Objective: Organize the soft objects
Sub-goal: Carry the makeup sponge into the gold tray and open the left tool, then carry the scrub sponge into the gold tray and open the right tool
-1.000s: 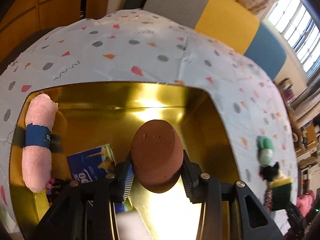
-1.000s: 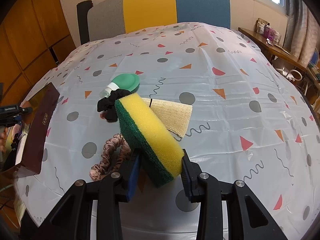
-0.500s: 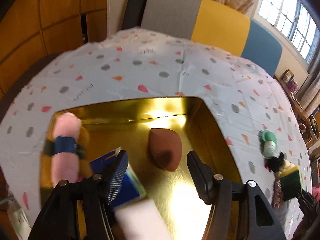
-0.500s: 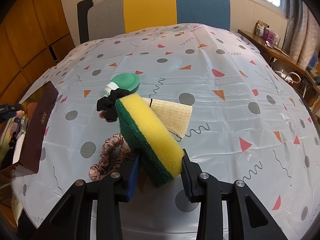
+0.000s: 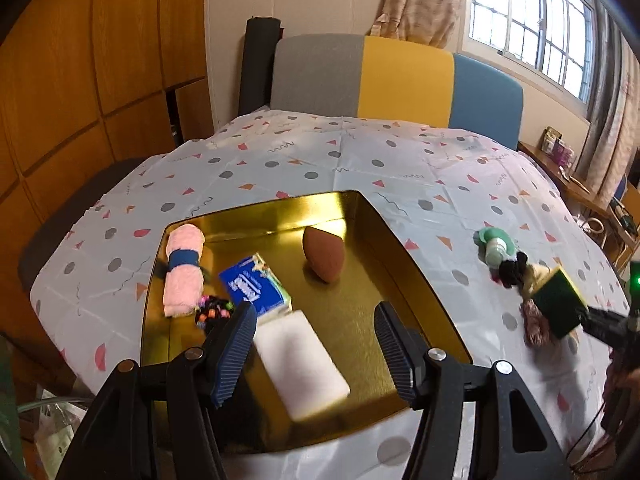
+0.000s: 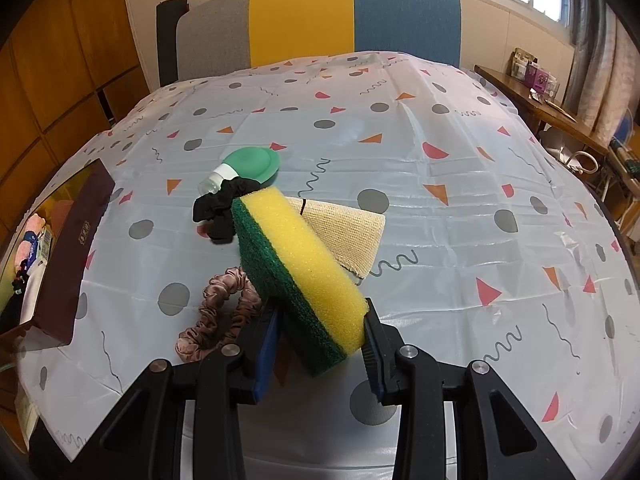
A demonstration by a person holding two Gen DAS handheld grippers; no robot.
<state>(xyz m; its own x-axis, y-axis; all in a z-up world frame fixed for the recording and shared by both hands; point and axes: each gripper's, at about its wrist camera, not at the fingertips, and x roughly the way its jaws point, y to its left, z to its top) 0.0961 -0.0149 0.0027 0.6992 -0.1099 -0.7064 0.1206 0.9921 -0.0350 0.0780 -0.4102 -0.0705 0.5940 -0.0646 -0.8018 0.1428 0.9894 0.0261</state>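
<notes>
A gold tin box [image 5: 416, 264] sits on the patterned tablecloth. Inside lie a brown egg-shaped sponge [image 5: 323, 255], a rolled pink towel [image 5: 182, 272], a blue tissue pack [image 5: 252, 289], a white foam block [image 5: 300, 364] and a bunch of coloured hair ties [image 5: 214, 309]. My left gripper [image 5: 314, 344] hangs open above the box's near side with nothing between its fingers. My right gripper [image 6: 318, 344] is shut on a yellow and green scrub sponge [image 6: 298, 276], tilted above the table. The same sponge [image 5: 558, 302] shows at the right of the left wrist view.
On the cloth near the right gripper lie a pink scrunchie [image 6: 218, 312], a black scrunchie [image 6: 220, 208], a green-capped bottle [image 6: 244, 168] and a beige mesh cloth [image 6: 348, 236]. The box's dark red side [image 6: 76, 248] stands at the left. A colour-block chair [image 6: 320, 20] stands behind the table.
My left gripper has opened and let the brown sponge go into the box, then pulled back and up away from it. The right gripper has kept still with the scrub sponge.
</notes>
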